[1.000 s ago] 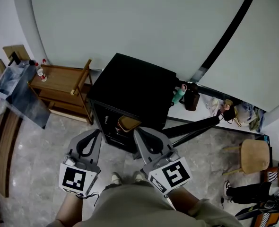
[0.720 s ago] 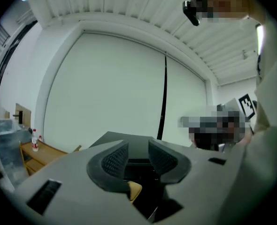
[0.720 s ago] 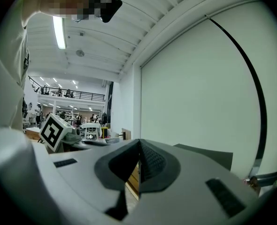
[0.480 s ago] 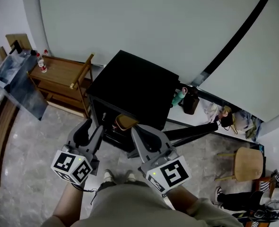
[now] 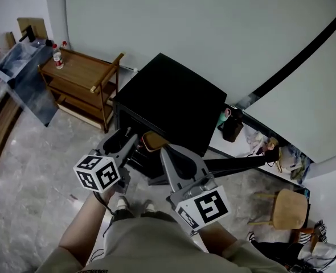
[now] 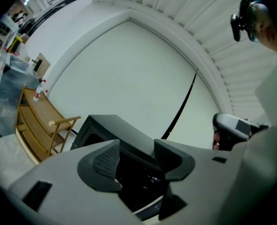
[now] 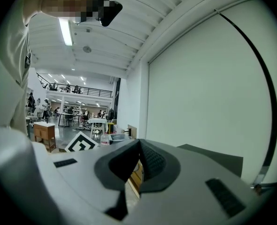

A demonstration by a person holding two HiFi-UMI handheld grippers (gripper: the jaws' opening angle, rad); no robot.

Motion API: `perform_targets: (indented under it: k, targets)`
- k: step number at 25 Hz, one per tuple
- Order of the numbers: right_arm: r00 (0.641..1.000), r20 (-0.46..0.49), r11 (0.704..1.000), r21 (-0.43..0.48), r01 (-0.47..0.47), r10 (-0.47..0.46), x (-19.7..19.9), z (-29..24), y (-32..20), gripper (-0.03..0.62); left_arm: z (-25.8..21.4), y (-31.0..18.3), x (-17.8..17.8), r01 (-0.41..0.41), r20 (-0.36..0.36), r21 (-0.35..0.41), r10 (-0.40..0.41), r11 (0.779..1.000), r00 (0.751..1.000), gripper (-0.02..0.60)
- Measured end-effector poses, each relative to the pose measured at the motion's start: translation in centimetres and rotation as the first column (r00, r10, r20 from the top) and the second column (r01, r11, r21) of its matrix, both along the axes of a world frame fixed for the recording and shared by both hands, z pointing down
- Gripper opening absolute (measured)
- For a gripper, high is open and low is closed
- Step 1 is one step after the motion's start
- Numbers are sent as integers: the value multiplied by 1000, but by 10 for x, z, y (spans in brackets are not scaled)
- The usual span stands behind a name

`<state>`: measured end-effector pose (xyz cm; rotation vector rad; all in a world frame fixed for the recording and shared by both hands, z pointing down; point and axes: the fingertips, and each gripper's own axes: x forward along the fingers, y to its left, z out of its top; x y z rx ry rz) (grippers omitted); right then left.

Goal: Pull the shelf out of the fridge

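In the head view, a small black fridge (image 5: 171,101) stands against the wall with its door (image 5: 236,162) swung out to the right. A tan shelf edge (image 5: 154,140) shows in the open front. My left gripper (image 5: 122,137) hovers at the fridge's front left corner. Its jaws are opening, and nothing is between them. In the left gripper view the dark inside of the fridge (image 6: 138,182) shows through the gap of the left gripper (image 6: 136,159). My right gripper (image 5: 165,151) is shut and empty, just before the opening. The right gripper (image 7: 138,146) has its pads together.
A wooden cart (image 5: 82,87) with a bottle (image 5: 57,56) stands left of the fridge, beside a leaning glass panel (image 5: 23,81). A low white ledge with a dark bag (image 5: 233,128) runs to the right, and a wooden stool (image 5: 287,209) stands near it. The person's shoes (image 5: 131,205) are below the grippers.
The left gripper has turned, moved up to the fridge's front, and its jaws have opened. The right gripper has stayed shut near the opening.
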<state>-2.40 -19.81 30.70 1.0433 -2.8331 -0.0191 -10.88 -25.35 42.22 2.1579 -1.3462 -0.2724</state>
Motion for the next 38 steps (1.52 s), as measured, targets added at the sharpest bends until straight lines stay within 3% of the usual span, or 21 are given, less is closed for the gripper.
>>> perform_targets:
  k: [5, 12, 22, 27, 30, 34, 38]
  targets:
    - [1000, -4, 1000, 15, 17, -17, -12, 12, 1, -3, 40, -20, 6, -12, -138, -74, 1, 997, 990, 219]
    - [1000, 10, 999, 52, -11, 11, -11, 38, 3, -5, 91, -44, 20, -43, -258, -142, 5, 989, 966, 230]
    - [998, 9, 996, 59, -66, 66, 8, 81, 0, -5, 170, -79, 34, -50, -472, -254, -79, 966, 878, 241]
    - [997, 4, 996, 52, -72, 71, 10, 101, -1, -5, 197, -99, 43, -51, -512, -265, -96, 963, 854, 239]
    - [997, 5, 996, 43, -72, 72, 10, 112, -7, -5, 204, -110, 45, -49, -556, -258, -107, 965, 824, 239]
    - [997, 28, 996, 35, -79, 78, 13, 125, -12, -3, 217, -121, 56, -70, -572, -265, -98, 962, 814, 239]
    - [997, 27, 997, 23, -68, 67, 11, 137, -15, -3, 232, -132, 52, -38, -601, -287, -149, 957, 786, 239]
